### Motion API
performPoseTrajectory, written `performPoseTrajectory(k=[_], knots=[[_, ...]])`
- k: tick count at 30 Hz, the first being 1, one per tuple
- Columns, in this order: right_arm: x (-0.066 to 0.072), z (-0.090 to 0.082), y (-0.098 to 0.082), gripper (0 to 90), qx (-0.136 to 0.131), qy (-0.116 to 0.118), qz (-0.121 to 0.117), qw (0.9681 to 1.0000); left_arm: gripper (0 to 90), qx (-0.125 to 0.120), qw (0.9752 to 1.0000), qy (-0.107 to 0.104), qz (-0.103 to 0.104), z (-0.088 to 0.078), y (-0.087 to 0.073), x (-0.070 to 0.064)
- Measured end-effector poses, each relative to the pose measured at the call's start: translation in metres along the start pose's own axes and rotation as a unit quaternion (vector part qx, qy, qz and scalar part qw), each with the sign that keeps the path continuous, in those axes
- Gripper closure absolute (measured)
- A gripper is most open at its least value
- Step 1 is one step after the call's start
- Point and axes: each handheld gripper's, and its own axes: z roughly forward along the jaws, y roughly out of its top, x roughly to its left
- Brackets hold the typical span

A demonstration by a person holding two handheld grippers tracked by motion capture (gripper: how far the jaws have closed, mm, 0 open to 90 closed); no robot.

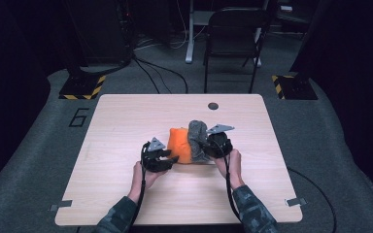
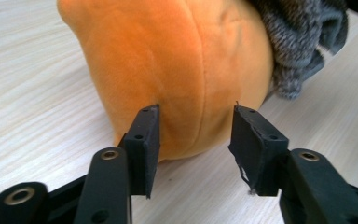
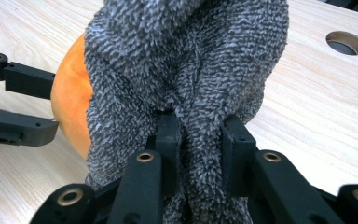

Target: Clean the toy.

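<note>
One orange plush (image 1: pixel 179 144) on the table (image 1: pixel 126 126), just ahead of the left gripper (image 1: pixel 167 160). One grey cloth (image 1: pixel 197 138), bunched up right at the right gripper (image 1: pixel 209 148). That makes two soft things in all. Two grippers, one to each hand, and two black jaws on each, so four jaws. One round hole (image 1: pixel 212 106) in the tabletop, well beyond the right gripper. One chair (image 1: pixel 233 34) farther off behind it. Two striped black-and-yellow bases (image 1: pixel 82 87) on the floor, one past each gripper.
</note>
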Motion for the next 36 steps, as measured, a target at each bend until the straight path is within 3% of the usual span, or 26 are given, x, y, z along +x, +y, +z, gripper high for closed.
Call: performPoseTrajectory(k=[7,9,10,12,13,16,21,22,25,31,36], knots=[[-0.001,0.001,-0.001,72.0,0.001,0.0,0.006,1.0,47.7,0.0,0.9996,0.027,0.011,0.006,-0.004,-0.002],[-0.001,0.002,-0.001,72.0,0.001,0.0,0.003,1.0,52.1,-0.006,0.9995,0.027,0.017,0.009,-0.006,-0.002],[-0.001,0.002,-0.001,71.9,0.003,-0.001,0.007,1.0,60.6,-0.009,0.9994,0.028,0.017,0.009,-0.006,-0.001],[-0.001,0.002,-0.001,71.9,0.002,-0.002,0.009,1.0,65.5,-0.017,0.9993,0.025,0.02,0.01,-0.007,-0.002],[-0.002,0.002,-0.001,71.9,0.001,-0.001,0.008,1.0,75.4,-0.022,0.9994,0.018,0.021,0.01,-0.007,-0.003],[-0.003,-0.002,0.0,72.0,-0.002,-0.004,0.006,1.0,82.8,-0.028,0.9994,0.012,0.018,0.01,-0.006,-0.003],[-0.003,-0.012,0.003,72.1,-0.016,-0.002,0.009,0.9998,85.2,-0.032,0.9993,-0.016,0.009,0.007,-0.002,-0.005],[-0.001,-0.017,0.006,72.1,-0.025,0.006,0.009,0.9996,85.4,-0.038,0.9987,-0.034,-0.005,0.004,0.0,-0.006],[0.004,-0.023,0.01,72.2,-0.034,0.018,0.007,0.9992,85.4,-0.042,0.9981,-0.045,-0.011,0.002,0.001,-0.007],[0.032,-0.031,0.018,72.1,-0.044,0.047,-0.022,0.9977,85.5,-0.055,0.9946,-0.084,-0.025,-0.007,0.006,-0.013],[0.038,-0.02,0.014,72.1,-0.028,0.028,-0.038,0.9985,85.5,-0.045,0.9954,-0.081,-0.026,-0.006,0.006,-0.015]])
